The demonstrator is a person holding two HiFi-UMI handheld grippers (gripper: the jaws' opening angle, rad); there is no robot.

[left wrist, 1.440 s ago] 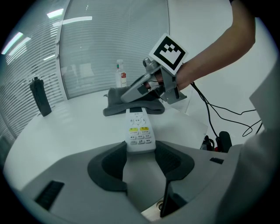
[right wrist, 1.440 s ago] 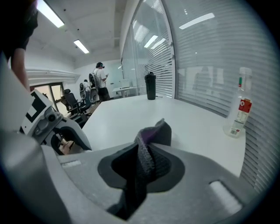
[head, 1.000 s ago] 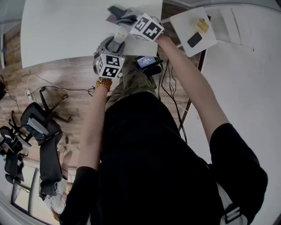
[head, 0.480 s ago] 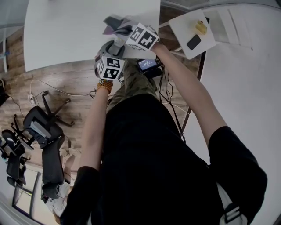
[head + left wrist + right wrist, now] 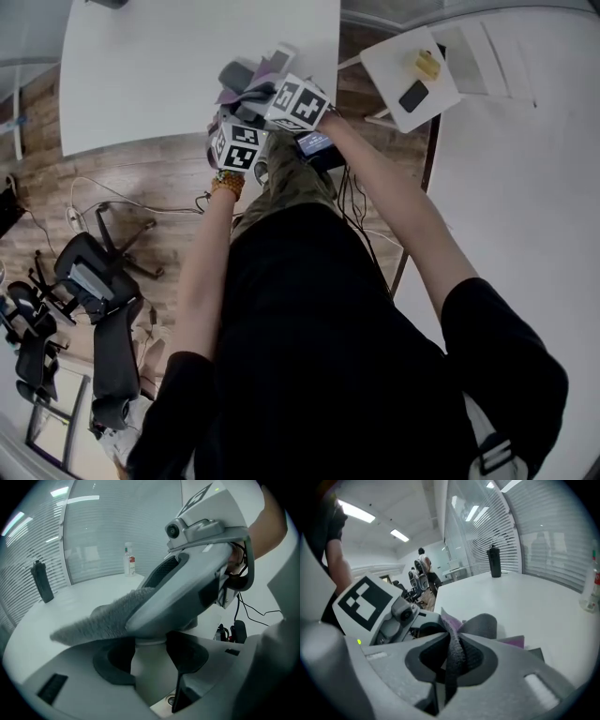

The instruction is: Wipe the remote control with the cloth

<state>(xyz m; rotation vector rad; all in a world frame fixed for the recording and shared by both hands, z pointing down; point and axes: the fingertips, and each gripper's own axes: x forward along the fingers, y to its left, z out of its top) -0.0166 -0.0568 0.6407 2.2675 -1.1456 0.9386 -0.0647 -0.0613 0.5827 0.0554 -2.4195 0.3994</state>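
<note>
My left gripper (image 5: 152,654) is shut on the white remote control (image 5: 149,667), which stands between its dark pads just above the edge of the white table (image 5: 169,56). My right gripper (image 5: 452,663) is shut on the grey cloth (image 5: 483,623) with purple backing. It reaches across the left gripper's jaws, so the cloth (image 5: 103,618) drapes over the far part of the remote and hides it. In the head view the two grippers sit close together, left gripper (image 5: 232,114) below, right gripper (image 5: 253,86) above, with the cloth (image 5: 239,80) bunched between them.
A black bottle (image 5: 494,561) and a clear pump bottle (image 5: 129,559) stand far off on the table. A small white side table (image 5: 389,47) to the right holds a yellow thing and a black phone. Office chairs (image 5: 94,272) and cables lie on the wooden floor.
The right gripper has drawn the cloth along the remote, toward the left gripper and the person. The left gripper has held still with the remote.
</note>
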